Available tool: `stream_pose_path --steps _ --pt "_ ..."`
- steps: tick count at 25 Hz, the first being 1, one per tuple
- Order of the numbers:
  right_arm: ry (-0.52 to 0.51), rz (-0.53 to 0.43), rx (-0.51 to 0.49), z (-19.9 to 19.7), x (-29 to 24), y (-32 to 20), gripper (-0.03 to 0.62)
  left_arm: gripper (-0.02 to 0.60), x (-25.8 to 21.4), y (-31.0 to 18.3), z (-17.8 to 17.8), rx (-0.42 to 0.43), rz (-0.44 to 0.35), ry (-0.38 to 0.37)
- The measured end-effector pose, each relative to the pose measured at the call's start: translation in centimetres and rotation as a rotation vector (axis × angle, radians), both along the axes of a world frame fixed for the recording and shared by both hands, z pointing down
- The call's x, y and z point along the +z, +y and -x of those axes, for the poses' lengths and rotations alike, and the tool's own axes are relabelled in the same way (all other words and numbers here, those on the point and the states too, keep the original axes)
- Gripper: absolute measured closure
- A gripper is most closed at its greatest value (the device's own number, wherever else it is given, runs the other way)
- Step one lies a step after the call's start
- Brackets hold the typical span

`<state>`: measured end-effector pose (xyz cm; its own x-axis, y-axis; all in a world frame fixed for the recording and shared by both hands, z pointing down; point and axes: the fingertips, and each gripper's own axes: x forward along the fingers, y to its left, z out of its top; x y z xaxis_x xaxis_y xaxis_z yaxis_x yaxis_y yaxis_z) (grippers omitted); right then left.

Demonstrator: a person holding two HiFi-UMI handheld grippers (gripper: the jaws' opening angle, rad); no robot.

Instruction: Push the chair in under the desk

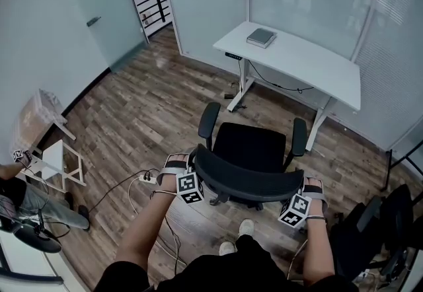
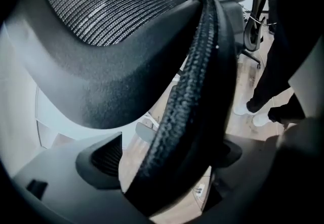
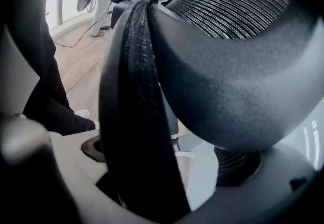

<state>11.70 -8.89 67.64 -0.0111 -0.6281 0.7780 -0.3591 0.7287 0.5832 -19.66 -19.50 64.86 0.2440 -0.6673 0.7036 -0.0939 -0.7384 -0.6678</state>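
A black office chair [image 1: 250, 146] stands on the wood floor, its seat facing the white desk [image 1: 297, 59] a short way beyond it. Its curved mesh backrest [image 1: 248, 178] is nearest me. My left gripper [image 1: 195, 168] is shut on the backrest's left end, and my right gripper [image 1: 301, 188] is shut on its right end. In the left gripper view the backrest's dark rim [image 2: 187, 106] runs down between the jaws of the left gripper [image 2: 167, 187]. The right gripper view shows the same rim [image 3: 134, 106] clamped in the right gripper [image 3: 152, 187].
A grey box [image 1: 261, 37] lies on the desk, which backs onto glass walls. Cables and a power strip [image 1: 149, 179] trail on the floor at my left. A white rack [image 1: 59, 165] and a seated person [image 1: 20, 198] are far left. Another black chair [image 1: 377, 231] stands at right.
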Motion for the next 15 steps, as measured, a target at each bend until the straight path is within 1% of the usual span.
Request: stream_pose_path --steps 8,12,15 --pt "0.000 -0.001 0.011 -1.4 0.4 -2.2 0.008 0.072 0.1 -2.5 -1.3 0.045 0.001 -0.035" --pt "-0.003 0.003 0.023 -2.4 0.6 -3.8 0.008 0.072 0.1 -4.6 -2.3 0.047 0.003 -0.030" --pt "-0.001 -0.001 0.030 -3.3 0.6 -5.4 0.008 0.072 0.2 -6.2 -3.4 0.071 0.010 -0.036"
